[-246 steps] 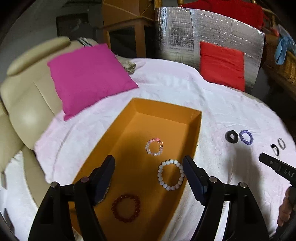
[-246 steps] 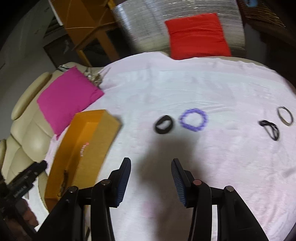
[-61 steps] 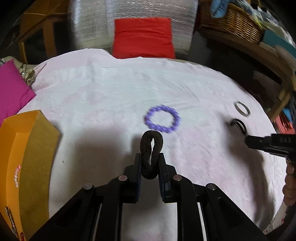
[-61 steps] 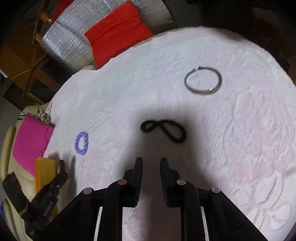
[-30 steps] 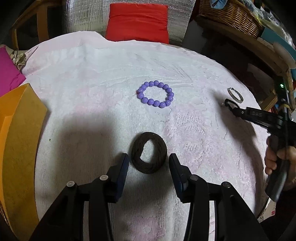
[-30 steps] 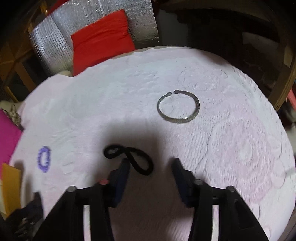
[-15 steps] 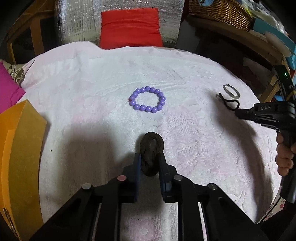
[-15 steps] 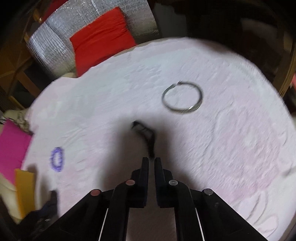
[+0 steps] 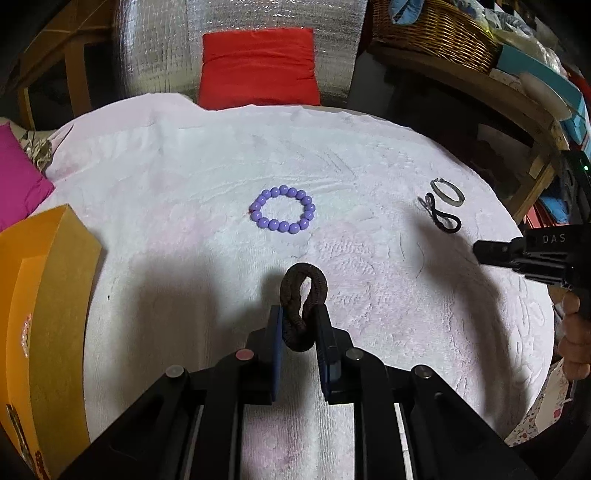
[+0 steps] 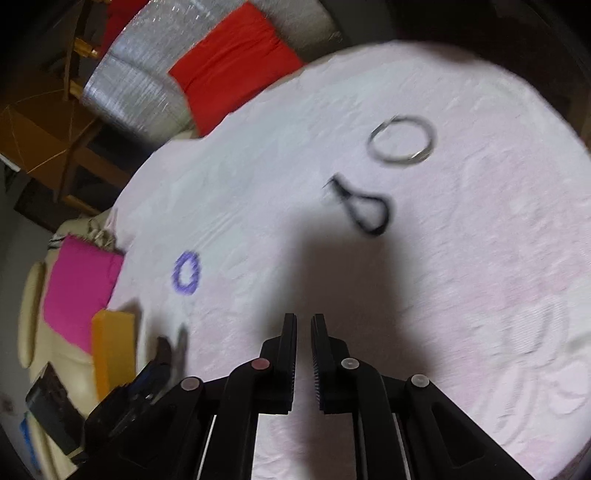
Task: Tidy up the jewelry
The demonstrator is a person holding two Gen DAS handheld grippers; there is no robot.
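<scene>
My left gripper (image 9: 300, 314) is shut on a dark brown fabric band (image 9: 303, 295), squeezed into a loop above the white cloth. A purple bead bracelet (image 9: 283, 215) lies ahead of it; it also shows in the right wrist view (image 10: 187, 273). My right gripper (image 10: 303, 321) is shut and empty, raised above the cloth. A thin black cord loop (image 10: 364, 208) and a silver bangle (image 10: 402, 144) lie beyond it; both show in the left wrist view too, the cord (image 9: 441, 218) and the bangle (image 9: 447, 191). The orange box (image 9: 40, 317) stands at the left.
A white towel-covered round table (image 9: 184, 258) carries everything. A pink cushion (image 10: 79, 291) and cream sofa lie left. A red cushion (image 9: 258, 70) leans on silver foil at the back. A wicker basket (image 9: 432, 33) sits on a shelf at the right.
My left gripper has lifted the brown band slightly. My right gripper, shut near the black cord half a second ago, has pulled back empty; the cord lies on the cloth.
</scene>
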